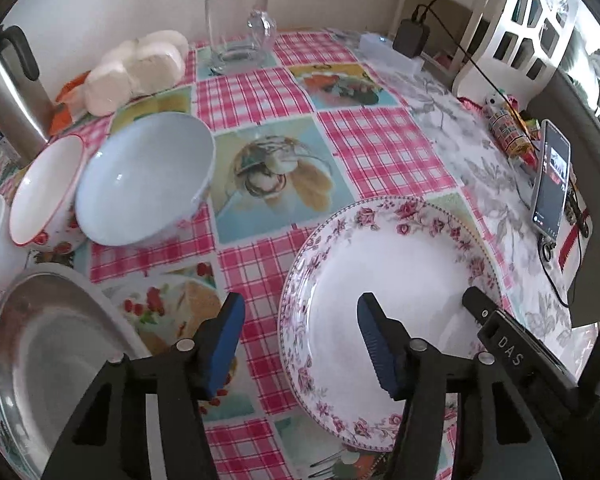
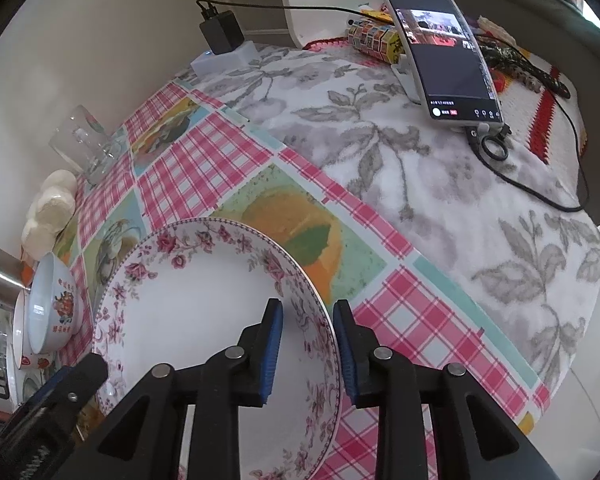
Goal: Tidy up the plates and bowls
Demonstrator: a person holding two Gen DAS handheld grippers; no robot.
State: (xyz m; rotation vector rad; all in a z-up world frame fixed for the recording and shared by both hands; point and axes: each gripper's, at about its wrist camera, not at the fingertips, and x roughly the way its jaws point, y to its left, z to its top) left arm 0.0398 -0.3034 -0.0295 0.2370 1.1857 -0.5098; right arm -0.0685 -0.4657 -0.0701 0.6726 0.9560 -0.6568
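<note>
Straddling the floral plate (image 2: 204, 320) at its rim, my right hand-held gripper (image 2: 308, 344) stands released, pads apart, while my left hand-held gripper (image 1: 300, 344) hangs unclenched over its opposite rim, so the plate rests flat near the surface's (image 1: 260, 92) front edge.

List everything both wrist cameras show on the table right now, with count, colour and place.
floral plate: 1, white with pink flower rim, near edge
metal plate: 1, silver, left of the floral plate
bowls: 3, white, two with red pattern, in a row at left
glass mug: 1, clear, far side by the wall
kettle: 1, steel, far left
buns: several, white, beside the kettle
phone: 1, screen lit, propped at right
charger: 1, black, by the wall
left hand-held gripper: 1, black with blue pads, open astride the floral plate's left rim
right hand-held gripper: 1, same colours, astride its right rim
</note>
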